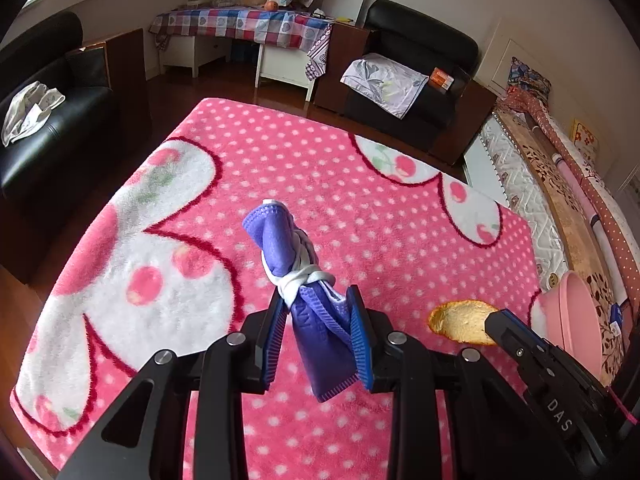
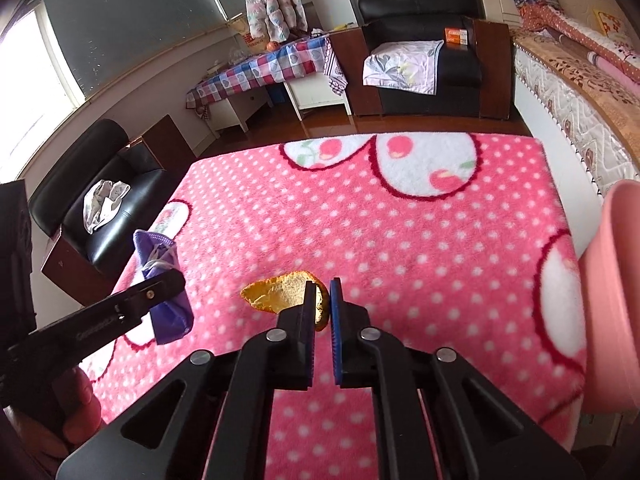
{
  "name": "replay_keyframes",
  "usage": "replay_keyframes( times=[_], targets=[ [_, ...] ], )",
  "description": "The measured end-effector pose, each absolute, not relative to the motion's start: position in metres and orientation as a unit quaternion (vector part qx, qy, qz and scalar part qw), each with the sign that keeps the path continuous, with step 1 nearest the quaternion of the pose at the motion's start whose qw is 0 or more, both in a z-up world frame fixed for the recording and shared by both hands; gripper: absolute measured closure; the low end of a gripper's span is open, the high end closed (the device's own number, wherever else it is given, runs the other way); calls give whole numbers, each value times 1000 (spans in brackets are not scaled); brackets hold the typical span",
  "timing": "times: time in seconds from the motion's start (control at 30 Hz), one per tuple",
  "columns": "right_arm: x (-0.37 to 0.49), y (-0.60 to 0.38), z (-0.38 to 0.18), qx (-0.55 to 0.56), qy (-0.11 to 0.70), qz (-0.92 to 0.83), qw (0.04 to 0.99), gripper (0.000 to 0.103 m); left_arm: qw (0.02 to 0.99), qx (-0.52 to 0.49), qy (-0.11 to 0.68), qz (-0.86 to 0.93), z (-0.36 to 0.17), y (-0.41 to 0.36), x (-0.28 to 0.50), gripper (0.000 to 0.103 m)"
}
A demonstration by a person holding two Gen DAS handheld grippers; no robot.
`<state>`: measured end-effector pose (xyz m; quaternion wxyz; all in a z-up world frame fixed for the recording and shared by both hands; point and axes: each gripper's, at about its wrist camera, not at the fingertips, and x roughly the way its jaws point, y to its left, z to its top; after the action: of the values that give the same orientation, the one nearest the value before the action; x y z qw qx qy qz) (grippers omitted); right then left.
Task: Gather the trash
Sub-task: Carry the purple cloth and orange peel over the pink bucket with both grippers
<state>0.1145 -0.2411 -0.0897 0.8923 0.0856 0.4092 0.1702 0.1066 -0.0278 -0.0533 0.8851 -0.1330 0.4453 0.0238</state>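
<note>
My left gripper point(image 1: 318, 308) is shut on a rolled purple face mask point(image 1: 280, 240) tied with its white ear loops, held above the pink dotted blanket point(image 1: 360, 184). The mask also shows in the right wrist view point(image 2: 160, 256), held by the left gripper point(image 2: 172, 280). My right gripper point(image 2: 322, 292) is shut on an orange peel point(image 2: 280, 292), which also shows in the left wrist view point(image 1: 460, 320), with the right gripper point(image 1: 496, 320) at its edge. A pink bin point(image 2: 612, 296) stands at the blanket's right edge, also in the left wrist view point(image 1: 576, 308).
Black armchairs stand at the left point(image 2: 108, 200) and at the back point(image 2: 424, 40). A table with a checked cloth point(image 2: 264, 68) stands at the back. A bed with patterned covers point(image 2: 580, 92) runs along the right. Dark wooden floor point(image 2: 344, 124) surrounds the blanket.
</note>
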Motion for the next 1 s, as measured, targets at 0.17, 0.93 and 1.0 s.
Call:
replay_keyframes(
  times=[0.17, 0.93, 1.0],
  targets=[
    [97, -254, -79, 91, 398, 161, 899, 96, 890, -119, 439, 15, -46, -40, 102, 73],
    [60, -329, -47, 117, 344, 95, 927, 96, 911, -45, 406, -48, -12, -128, 94, 73],
    [56, -337, -44, 118, 340, 85, 929, 96, 913, -40, 402, -57, -9, -137, 94, 73]
  ],
)
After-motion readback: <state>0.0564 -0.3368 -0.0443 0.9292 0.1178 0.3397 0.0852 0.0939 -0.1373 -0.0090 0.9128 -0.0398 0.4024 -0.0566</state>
